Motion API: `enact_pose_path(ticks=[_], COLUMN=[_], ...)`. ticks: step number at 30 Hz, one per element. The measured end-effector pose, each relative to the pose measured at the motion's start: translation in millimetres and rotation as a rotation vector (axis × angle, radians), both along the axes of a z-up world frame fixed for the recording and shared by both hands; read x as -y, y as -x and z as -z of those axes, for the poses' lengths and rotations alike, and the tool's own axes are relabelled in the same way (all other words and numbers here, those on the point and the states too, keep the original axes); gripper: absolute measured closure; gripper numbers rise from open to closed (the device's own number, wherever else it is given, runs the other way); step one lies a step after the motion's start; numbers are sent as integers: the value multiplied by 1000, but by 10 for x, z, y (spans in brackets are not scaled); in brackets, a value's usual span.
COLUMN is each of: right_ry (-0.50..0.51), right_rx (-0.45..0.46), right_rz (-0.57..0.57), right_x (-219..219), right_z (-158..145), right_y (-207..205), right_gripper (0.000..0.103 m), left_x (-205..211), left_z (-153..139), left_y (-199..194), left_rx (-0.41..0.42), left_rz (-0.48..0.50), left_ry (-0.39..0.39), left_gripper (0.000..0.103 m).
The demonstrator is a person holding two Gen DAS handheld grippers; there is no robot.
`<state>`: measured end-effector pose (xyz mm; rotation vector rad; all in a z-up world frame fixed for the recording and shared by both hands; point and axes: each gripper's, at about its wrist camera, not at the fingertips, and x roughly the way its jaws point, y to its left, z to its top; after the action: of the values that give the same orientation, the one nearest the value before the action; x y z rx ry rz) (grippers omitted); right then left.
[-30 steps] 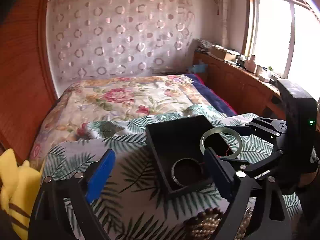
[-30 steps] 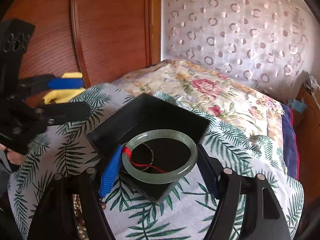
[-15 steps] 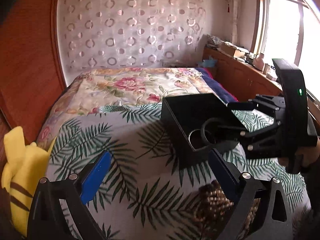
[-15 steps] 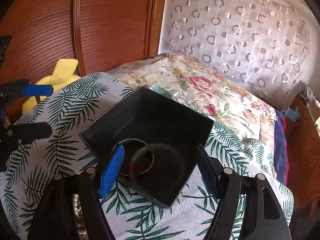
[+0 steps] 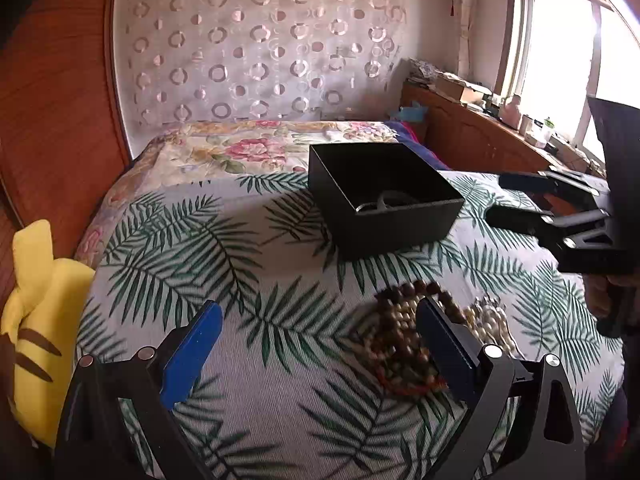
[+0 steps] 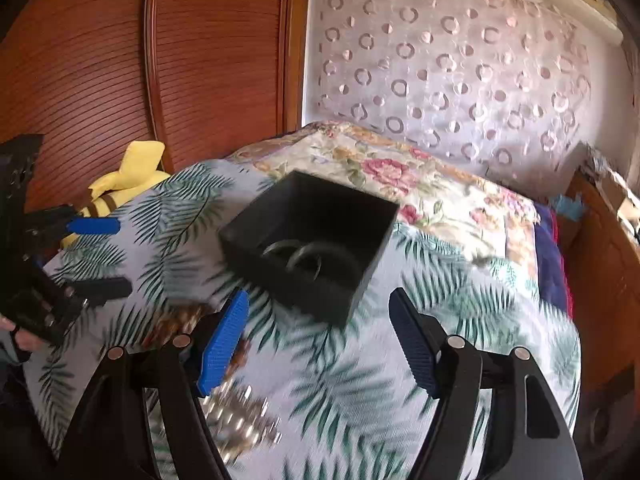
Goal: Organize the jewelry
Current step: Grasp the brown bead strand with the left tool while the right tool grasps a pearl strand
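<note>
Place: a bed [image 5: 192, 264] with a palm-leaf cover [image 6: 460, 320] on top and a flowered blanket [image 5: 240, 148] farther back.
Black box [image 5: 384, 200]: it sits open on the leaf cover, near the middle of the bed.
In the box: 2 bangles [image 6: 308, 258] lie on the bottom, one leaning on or over the other. In the left view only their top edges show above the box wall.
Brown beads [image 5: 404, 336]: a pile of bead strings lies on the cover in front of the box, apart from it. It looks blurry.
Pale beads [image 5: 488, 320]: a second, lighter pile lies just beside the brown one, on its right in the left view.
Left gripper [image 5: 320, 346]: its fingers are spread as wide as they go, having just opened a bit more, with nothing between them. The right-side finger is in front of the brown beads. I cannot tell if it touches them.
Right gripper [image 6: 320, 342]: its fingers are spread with nothing in them. It hangs over the cover in front of the box.
Hands: a bit of the hand holding the left gripper [image 6: 18, 338] shows at the left edge of the right view.
Yellow plush toy [image 5: 36, 320]: it sits at the left edge of the bed, by the wooden wall [image 6: 120, 60].
Far side: a spotted curtain [image 5: 260, 48] hangs behind the bed, and a window [image 5: 560, 52] is on the right.
</note>
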<state>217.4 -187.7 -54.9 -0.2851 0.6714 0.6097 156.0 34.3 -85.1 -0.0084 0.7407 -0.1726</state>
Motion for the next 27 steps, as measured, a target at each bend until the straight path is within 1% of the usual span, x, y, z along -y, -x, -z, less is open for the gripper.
enact_pose_path(ticks=[3, 8, 10, 13, 16, 18, 23, 26, 27], right_ry=[1, -3, -6, -9, -11, -8, 37, 67, 75], right_rx=[-10, -52, -70, -85, -98, -102, -114, -126, -128], right_rz=[16, 42, 59, 60, 42, 11, -62, -81, -83], right_x=[92, 201, 242, 253, 209, 138, -101, -186, -203], right_z=[78, 250, 320, 402, 434, 447, 510, 542, 555], right_y=[199, 363, 398, 483, 596, 695, 879, 882, 872], right_gripper=[29, 39, 46, 51, 55, 57, 66, 74, 78], left_x=[1, 24, 39, 54, 70, 81, 69, 59, 58], left_z=[4, 36, 49, 56, 82, 102, 130, 136, 145], left_y=[116, 299, 362, 442, 509, 549, 626, 631, 634], left_rx=[2, 7, 7, 11, 7, 3, -7, -9, -11], left_rz=[3, 9, 8, 12, 11, 15, 21, 20, 19], left_ry=[9, 9, 8, 5, 4, -2, -11, -9, -9], left_gripper=[9, 9, 9, 9, 9, 9, 9, 9, 9])
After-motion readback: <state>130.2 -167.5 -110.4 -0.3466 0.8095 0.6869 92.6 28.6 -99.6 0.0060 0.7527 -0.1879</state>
